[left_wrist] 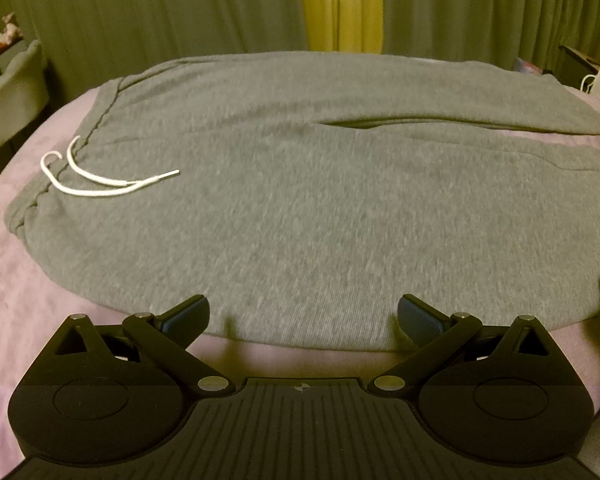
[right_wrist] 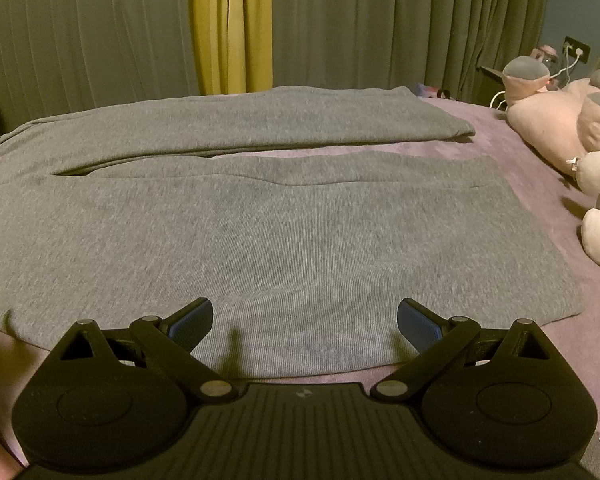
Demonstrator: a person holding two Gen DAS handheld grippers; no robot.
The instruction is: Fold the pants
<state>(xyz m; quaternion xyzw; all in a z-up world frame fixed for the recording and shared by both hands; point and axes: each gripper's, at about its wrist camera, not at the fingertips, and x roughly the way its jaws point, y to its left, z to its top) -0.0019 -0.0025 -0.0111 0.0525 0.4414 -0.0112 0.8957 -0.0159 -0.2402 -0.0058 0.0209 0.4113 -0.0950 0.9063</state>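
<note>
Since the grey pants [left_wrist: 300, 208] lie flat just ahead, near edge between my tips, I hold my left gripper [left_wrist: 303, 316] and right gripper [right_wrist: 305, 320] spread wide, empty, ready to pinch.

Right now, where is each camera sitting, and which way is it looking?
Left wrist view: sits on the left gripper, low at the bed's near edge, looking across the waistband end of the grey pants and white drawstring toward the curtains; only its own open black fingers show.
Right wrist view: sits on the right gripper, looking across the pant legs, with plush toys to the right; only its open fingers show.
Both views share the pants, the purple bedcover and the yellow curtain strip.
</note>
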